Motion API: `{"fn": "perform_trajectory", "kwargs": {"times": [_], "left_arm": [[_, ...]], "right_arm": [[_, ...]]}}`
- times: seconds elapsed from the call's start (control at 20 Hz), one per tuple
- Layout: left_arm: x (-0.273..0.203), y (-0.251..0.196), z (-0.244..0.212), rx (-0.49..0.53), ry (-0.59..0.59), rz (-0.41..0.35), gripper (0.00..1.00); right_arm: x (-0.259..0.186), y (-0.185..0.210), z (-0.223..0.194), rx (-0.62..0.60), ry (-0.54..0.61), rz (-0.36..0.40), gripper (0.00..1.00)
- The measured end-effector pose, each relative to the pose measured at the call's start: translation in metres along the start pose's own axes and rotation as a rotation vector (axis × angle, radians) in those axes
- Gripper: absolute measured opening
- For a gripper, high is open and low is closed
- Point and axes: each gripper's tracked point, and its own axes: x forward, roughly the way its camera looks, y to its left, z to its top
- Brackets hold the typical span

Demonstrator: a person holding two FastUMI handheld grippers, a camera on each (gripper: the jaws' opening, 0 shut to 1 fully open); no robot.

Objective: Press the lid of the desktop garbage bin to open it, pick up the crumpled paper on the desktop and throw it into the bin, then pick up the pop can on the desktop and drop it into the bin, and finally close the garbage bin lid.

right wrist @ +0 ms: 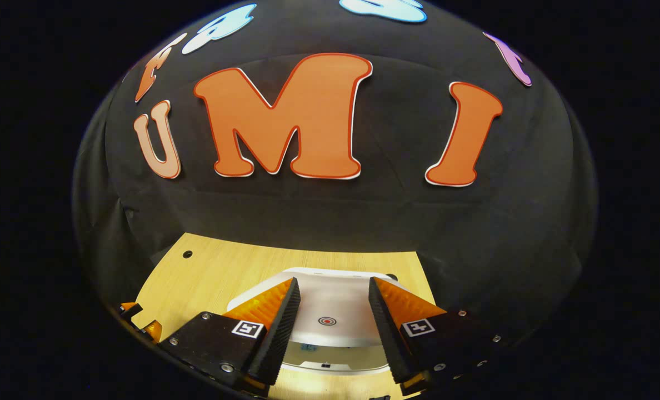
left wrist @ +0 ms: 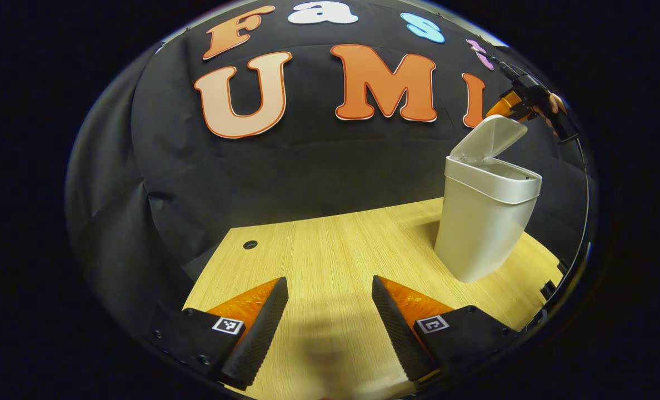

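Both tongs stand released, with nothing between their fingers. In the left gripper view the left tongs [left wrist: 330,311] sit at the bottom of the frame, spread wide above bare wood. In the right gripper view the right tongs [right wrist: 330,316] hang at the bottom centre, spread just as wide, directly over the garbage bin [right wrist: 330,328].

From that view the bin is seen from above: its white lid [right wrist: 330,308] lies between the two fingers, a small round red-ringed mark near its middle, and a strip of the bin's rim shows just below the lid's near edge (whether either finger touches the lid cannot be told).

In the left gripper view the same bin [left wrist: 483,228] stands upright at the right of the frame, a white tapered tub on the bench [left wrist: 330,244]. Its lid [left wrist: 488,139] is tilted up and the mouth is open. Just beyond the raised lid, at the upper right edge, the right tongs [left wrist: 510,105] appear with a hand [left wrist: 555,105] holding them.

The bench is pale wood-grain with a small round hole [left wrist: 250,244] near its far left corner. Black cloth closes off the booth behind.
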Motion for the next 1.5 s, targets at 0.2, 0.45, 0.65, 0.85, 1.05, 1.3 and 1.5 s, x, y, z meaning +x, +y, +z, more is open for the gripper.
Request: {"fn": "perform_trajectory", "kwargs": {"times": [0.2, 0.45, 0.65, 0.85, 1.05, 1.3, 1.5], "left_arm": [[-0.003, -0.001, -0.008, -0.003, 0.011, -0.003, 0.97], [-0.004, -0.006, -0.021, 0.008, 0.037, -0.012, 0.97], [-0.004, -0.008, -0.023, 0.012, 0.040, -0.018, 0.97], [-0.003, -0.008, -0.026, 0.009, 0.052, -0.022, 0.97], [-0.003, -0.008, -0.030, 0.017, 0.062, -0.030, 0.97], [-0.003, -0.008, -0.030, 0.019, 0.072, -0.039, 0.97], [-0.003, -0.009, -0.034, 0.014, 0.086, -0.051, 0.97]], "right_arm": [[0.000, 0.003, -0.022, 0.014, 0.038, 0.005, 0.76], [-0.005, 0.008, -0.048, 0.025, 0.078, 0.014, 0.74], [-0.005, 0.012, -0.060, 0.035, 0.101, 0.032, 0.74], [-0.005, 0.013, -0.076, 0.027, 0.136, 0.036, 0.74], [-0.003, 0.013, -0.088, 0.013, 0.161, 0.033, 0.74], [0.000, 0.014, -0.092, 0.007, 0.176, 0.030, 0.75], [0.001, 0.015, -0.096, -0.001, 0.185, 0.026, 0.75]]}}
